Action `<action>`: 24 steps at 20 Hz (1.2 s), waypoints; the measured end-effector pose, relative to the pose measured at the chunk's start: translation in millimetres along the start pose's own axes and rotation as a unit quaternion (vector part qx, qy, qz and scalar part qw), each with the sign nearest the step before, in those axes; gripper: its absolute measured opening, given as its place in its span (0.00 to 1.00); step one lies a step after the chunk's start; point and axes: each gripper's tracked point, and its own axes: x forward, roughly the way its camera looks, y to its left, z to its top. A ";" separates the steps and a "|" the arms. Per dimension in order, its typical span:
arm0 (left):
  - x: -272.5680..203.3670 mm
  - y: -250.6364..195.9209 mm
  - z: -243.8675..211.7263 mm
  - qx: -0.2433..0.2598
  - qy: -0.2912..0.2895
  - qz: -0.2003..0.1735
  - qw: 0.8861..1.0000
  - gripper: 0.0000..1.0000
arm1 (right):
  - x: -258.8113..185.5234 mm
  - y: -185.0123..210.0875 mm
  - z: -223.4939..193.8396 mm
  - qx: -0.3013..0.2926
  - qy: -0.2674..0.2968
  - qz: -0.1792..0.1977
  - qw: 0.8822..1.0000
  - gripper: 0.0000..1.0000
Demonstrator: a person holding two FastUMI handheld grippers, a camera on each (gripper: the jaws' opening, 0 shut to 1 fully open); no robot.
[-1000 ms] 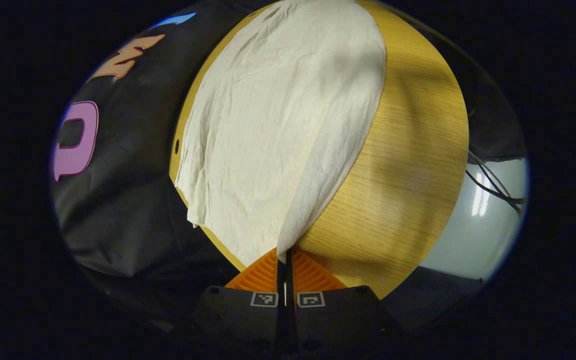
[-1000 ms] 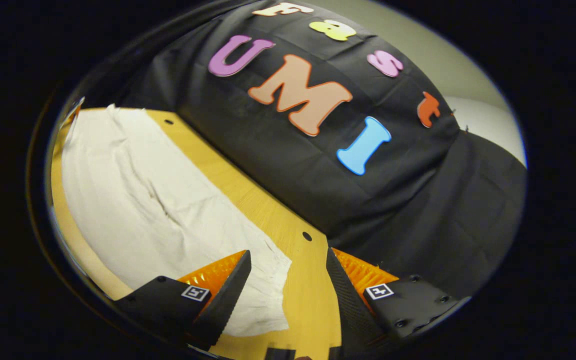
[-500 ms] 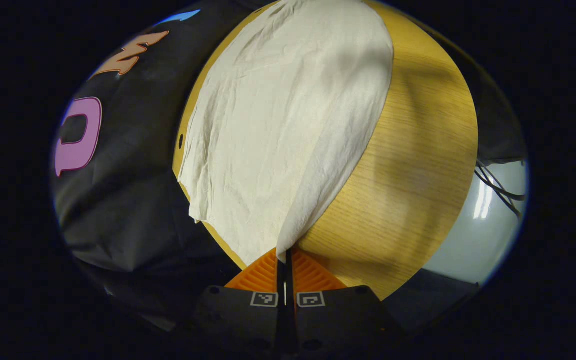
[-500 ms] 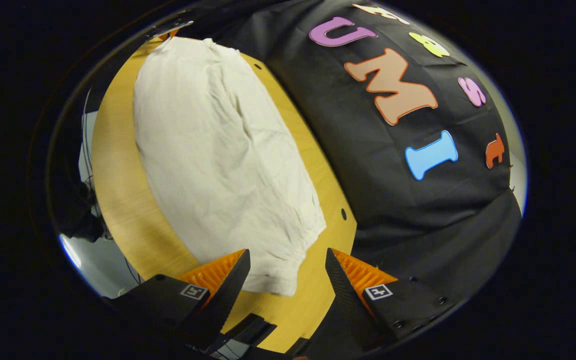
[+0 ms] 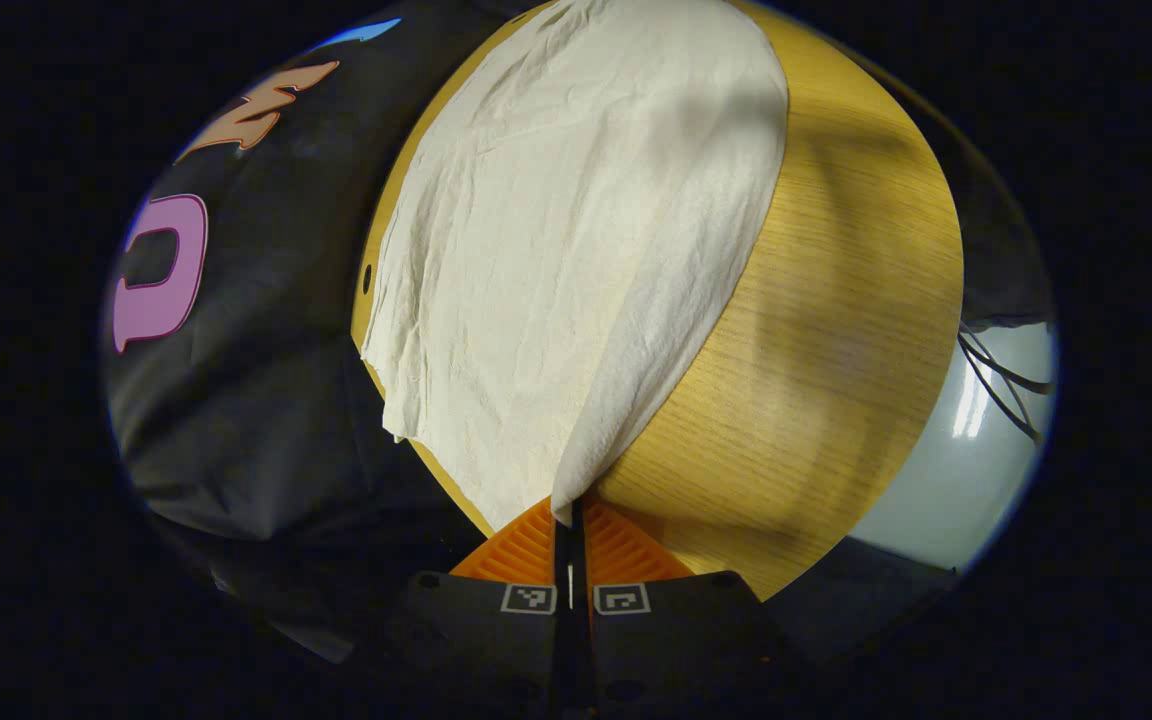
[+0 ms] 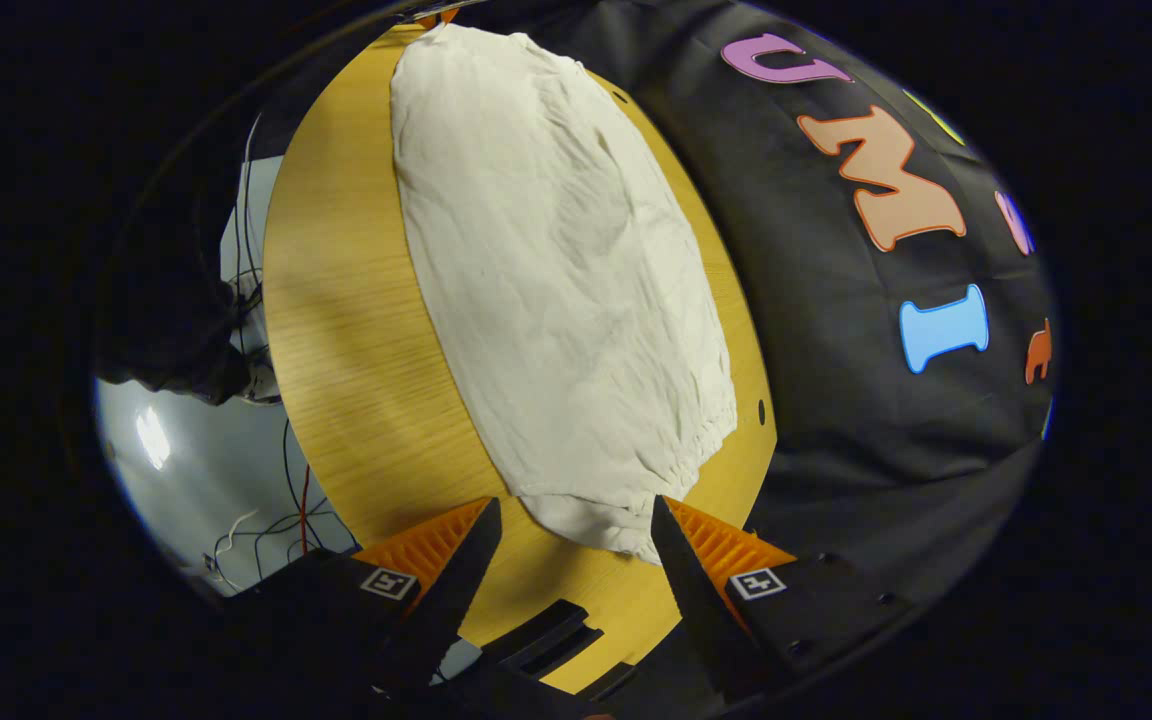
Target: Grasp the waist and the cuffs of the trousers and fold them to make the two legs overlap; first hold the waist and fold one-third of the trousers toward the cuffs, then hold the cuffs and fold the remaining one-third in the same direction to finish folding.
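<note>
Trousers (image 5: 576,250) on table (image 5: 816,330), corner pinched in left tool (image 5: 571,510), far end cut off, right tool (image 6: 571,530) spread.

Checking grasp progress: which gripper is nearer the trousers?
Left. The left gripper is shut on the trousers; the right gripper is open, just short of their gathered end.
</note>
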 end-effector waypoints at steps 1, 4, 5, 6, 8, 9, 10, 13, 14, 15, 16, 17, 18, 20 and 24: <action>-0.4 -0.1 0.0 0.000 0.001 -0.001 1.000 0.00 | 1.6 -2.2 0.6 -0.007 -0.001 -0.004 1.000 0.94; -0.6 0.0 0.4 -0.001 0.003 -0.002 1.000 0.00 | 11.4 -3.8 -0.2 -0.003 0.000 0.001 1.000 0.91; -0.4 0.2 0.0 -0.002 0.004 -0.001 1.000 0.00 | 15.8 -4.5 0.3 -0.004 0.001 0.000 1.000 0.91; -0.3 0.0 0.3 -0.005 0.005 0.001 1.000 0.00 | 18.2 -5.9 2.2 -0.010 0.000 -0.003 1.000 0.85; 0.7 -0.3 0.2 -0.012 0.009 0.004 1.000 0.00 | 22.9 -7.4 6.7 -0.031 -0.002 -0.015 0.999 0.80; 0.7 0.0 -1.0 -0.015 0.010 0.005 1.000 0.00 | 26.3 -6.6 7.0 -0.037 -0.002 -0.017 0.999 0.77; 0.6 0.3 -1.4 -0.017 0.012 0.007 1.000 0.00 | 29.5 -5.8 6.7 -0.039 0.000 -0.017 0.999 0.75; 0.4 0.1 -0.4 -0.020 0.016 0.010 1.000 0.00 | 38.9 1.9 6.9 -0.037 0.008 -0.006 0.999 0.46; 0.9 0.0 -0.3 -0.023 0.018 0.010 1.000 0.00 | 41.1 4.4 7.5 -0.043 0.008 -0.003 0.999 0.32; 0.9 -0.3 -0.5 -0.027 0.020 0.010 0.999 0.00 | 40.5 8.2 6.9 -0.050 0.010 0.004 0.999 0.27; 0.1 -1.2 0.5 -0.032 0.023 0.009 0.999 0.00 | 44.7 3.4 6.1 -0.057 0.010 -0.003 0.998 0.12; -1.2 -0.9 0.4 -0.041 0.026 0.009 0.999 0.00 | 39.1 5.8 4.9 -0.051 0.011 0.001 0.999 0.01; -2.0 1.2 0.6 -0.050 0.029 0.013 0.998 0.00 | 38.5 6.0 3.4 -0.037 0.014 0.011 0.999 0.08; -11.2 11.8 1.6 -0.066 0.031 0.033 0.997 0.00 | 33.7 -8.3 9.1 -0.019 0.004 0.004 1.000 0.08; -25.3 47.7 1.6 -0.100 0.046 0.087 0.990 0.00 | 22.9 -48.7 17.2 0.004 -0.021 -0.049 0.999 0.05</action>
